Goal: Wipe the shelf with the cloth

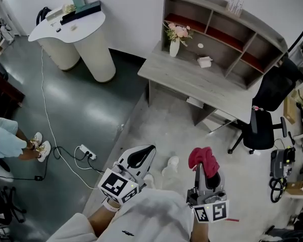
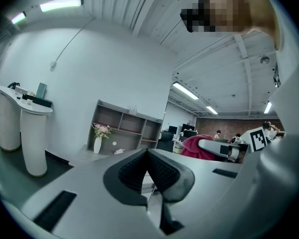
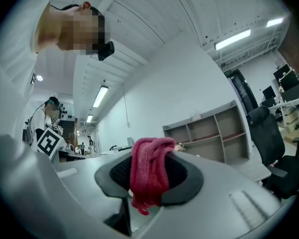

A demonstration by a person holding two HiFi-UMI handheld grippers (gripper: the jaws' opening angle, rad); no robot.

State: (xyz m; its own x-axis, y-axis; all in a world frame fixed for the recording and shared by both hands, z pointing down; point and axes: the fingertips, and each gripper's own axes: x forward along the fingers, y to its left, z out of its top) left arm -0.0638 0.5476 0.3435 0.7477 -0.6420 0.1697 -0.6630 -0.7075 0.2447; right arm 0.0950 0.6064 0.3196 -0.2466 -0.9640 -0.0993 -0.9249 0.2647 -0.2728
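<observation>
A grey desk shelf (image 1: pixel 227 32) with several cubbies stands on a desk (image 1: pixel 192 82) against the far wall; it also shows far off in the left gripper view as the shelf (image 2: pixel 124 128) and in the right gripper view as the shelf (image 3: pixel 209 133). My right gripper (image 1: pixel 206 161) is held low and near me, shut on a red cloth (image 1: pixel 203 159), which bunches between the jaws as the cloth (image 3: pixel 148 176). My left gripper (image 1: pixel 141 156) is beside it, shut with nothing in it. Both are well short of the shelf.
On the desk stand a vase of flowers (image 1: pixel 175 38) and a small white object (image 1: pixel 205 61). A black office chair (image 1: pixel 265 112) sits to the desk's right. A white counter (image 1: pixel 78 34) stands at the back left. A power strip (image 1: pixel 87 152) and cables lie on the floor.
</observation>
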